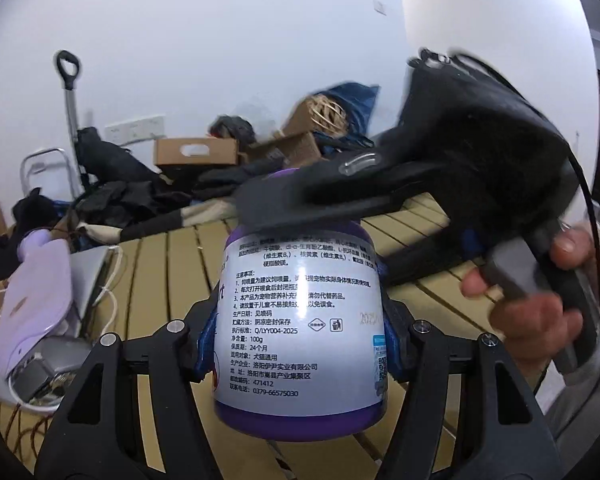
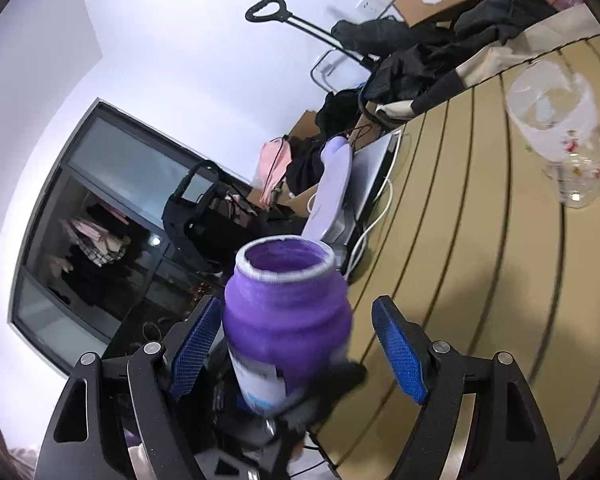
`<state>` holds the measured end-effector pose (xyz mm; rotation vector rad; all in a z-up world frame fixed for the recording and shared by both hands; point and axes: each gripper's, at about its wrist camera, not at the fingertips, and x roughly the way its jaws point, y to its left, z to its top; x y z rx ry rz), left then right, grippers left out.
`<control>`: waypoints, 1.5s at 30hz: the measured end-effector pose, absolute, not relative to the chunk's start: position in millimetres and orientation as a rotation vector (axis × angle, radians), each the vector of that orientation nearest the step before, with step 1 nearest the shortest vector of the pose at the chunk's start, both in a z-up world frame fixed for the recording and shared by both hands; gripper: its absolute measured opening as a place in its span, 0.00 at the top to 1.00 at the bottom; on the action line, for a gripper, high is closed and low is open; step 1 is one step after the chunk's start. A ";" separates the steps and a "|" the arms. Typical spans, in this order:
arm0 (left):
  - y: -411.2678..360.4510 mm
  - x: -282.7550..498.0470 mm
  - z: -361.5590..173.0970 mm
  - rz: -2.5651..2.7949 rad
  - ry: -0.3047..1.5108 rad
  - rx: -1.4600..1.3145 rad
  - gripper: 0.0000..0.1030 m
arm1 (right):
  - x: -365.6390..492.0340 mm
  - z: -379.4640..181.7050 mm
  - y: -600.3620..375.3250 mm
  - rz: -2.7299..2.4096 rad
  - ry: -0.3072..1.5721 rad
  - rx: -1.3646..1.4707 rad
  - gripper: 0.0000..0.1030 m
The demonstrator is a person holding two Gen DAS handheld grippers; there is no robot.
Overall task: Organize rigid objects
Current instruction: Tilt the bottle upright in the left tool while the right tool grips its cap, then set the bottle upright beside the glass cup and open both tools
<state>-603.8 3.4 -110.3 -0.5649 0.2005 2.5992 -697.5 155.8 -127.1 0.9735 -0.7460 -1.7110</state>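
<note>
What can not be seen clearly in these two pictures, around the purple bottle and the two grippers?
- Purple bottle, left wrist view: its top is covered by the right gripper; whether a cap is on cannot be told here.
- Bottle's base, right wrist view: hidden by the left gripper below; label blurred.
- Clear jar, right wrist view: blurred, contents unreadable.
- Right gripper's grip, left wrist view: motion blur hides contact.

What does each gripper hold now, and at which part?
The left gripper holds the purple bottle by its labelled middle. The right gripper holds nothing: its jaws stand open around the bottle's open neck.
</note>
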 end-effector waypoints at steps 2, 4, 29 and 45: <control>1.8 -615.5 -110.2 2.597 0.209 -0.601 0.26 | -704.8 -120.3 149.6 -1.746 -0.690 0.965 0.34; -4.3 -627.5 -107.9 2.574 0.156 -0.603 0.25 | -706.4 -104.6 138.3 -1.843 -0.514 0.926 0.35; 8.0 -749.9 -174.3 2.461 0.063 -1.046 0.41 | -779.7 -126.2 83.0 -2.075 0.460 0.827 0.33; -48.6 -651.7 -135.4 2.666 0.015 -1.165 0.06 | -715.3 -116.6 110.1 -2.088 0.346 0.979 0.22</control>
